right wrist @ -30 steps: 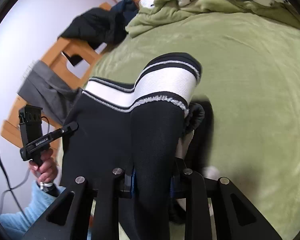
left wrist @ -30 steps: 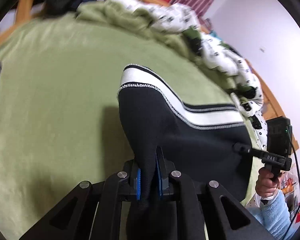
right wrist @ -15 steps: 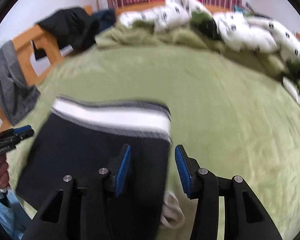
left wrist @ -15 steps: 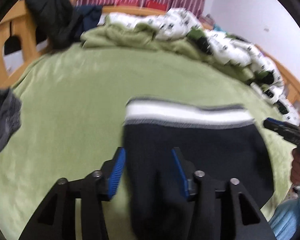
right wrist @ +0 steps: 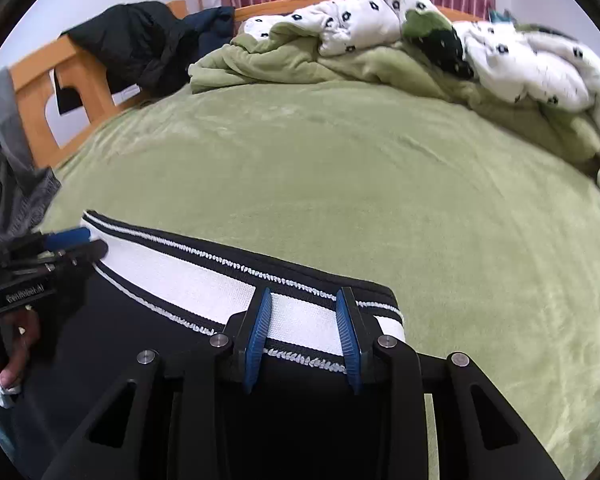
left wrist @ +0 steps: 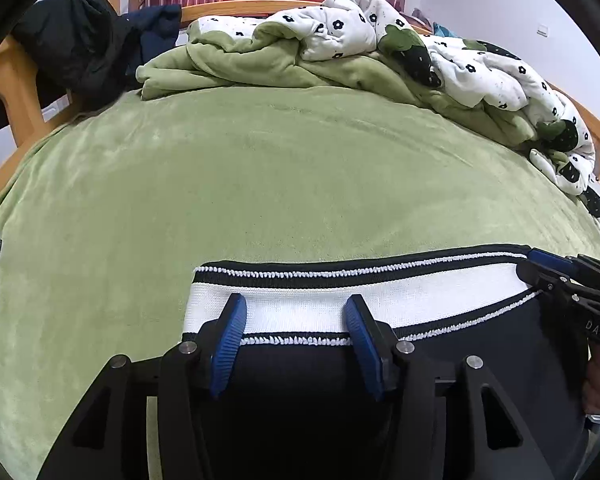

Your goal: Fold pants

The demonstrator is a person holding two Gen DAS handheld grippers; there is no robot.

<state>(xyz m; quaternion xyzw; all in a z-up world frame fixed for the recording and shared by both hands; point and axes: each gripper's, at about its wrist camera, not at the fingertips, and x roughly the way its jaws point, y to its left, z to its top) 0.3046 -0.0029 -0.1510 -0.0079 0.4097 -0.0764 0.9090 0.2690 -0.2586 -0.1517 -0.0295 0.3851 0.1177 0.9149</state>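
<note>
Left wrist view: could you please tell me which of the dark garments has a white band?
The black pants, flat on the green blanket; the black jacket and navy garment draped over the wooden bed frame are plain dark.

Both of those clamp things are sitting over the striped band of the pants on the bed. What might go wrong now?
1. The right gripper is closing over the white waistband of the pants; it might pinch only the top layer.
2. The left gripper stands open nearer its corner, so the two grips may be uneven and the fold crooked.
3. The soft green blanket might get caught too.
</note>
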